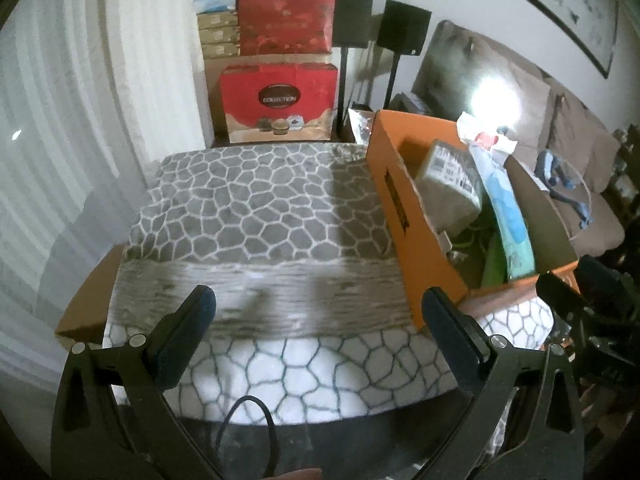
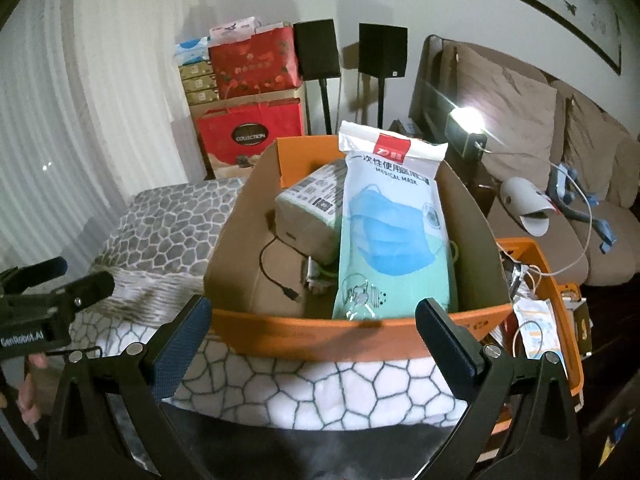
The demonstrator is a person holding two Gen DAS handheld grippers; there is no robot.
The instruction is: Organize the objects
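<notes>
An orange cardboard box [image 2: 360, 334] stands on a grey-and-white cobble-pattern blanket [image 1: 256, 216]. It holds a pack of medical masks [image 2: 394, 236] leaning upright, a wrapped parcel with labels [image 2: 310, 208] and a black cable [image 2: 276, 276]. In the left wrist view the box [image 1: 404, 216] is at the right. My right gripper [image 2: 314, 320] is open and empty just in front of the box's near wall. My left gripper [image 1: 320, 308] is open and empty above the bare blanket, left of the box; it also shows at the left edge of the right wrist view [image 2: 60, 284].
A second orange bin [image 2: 560, 320] with packets and cables sits right of the box. Stacked red gift boxes [image 1: 280, 96] and two black speakers on stands [image 1: 352, 16] stand behind. A brown sofa [image 2: 540, 140] with a lit lamp [image 2: 468, 120] is at the right.
</notes>
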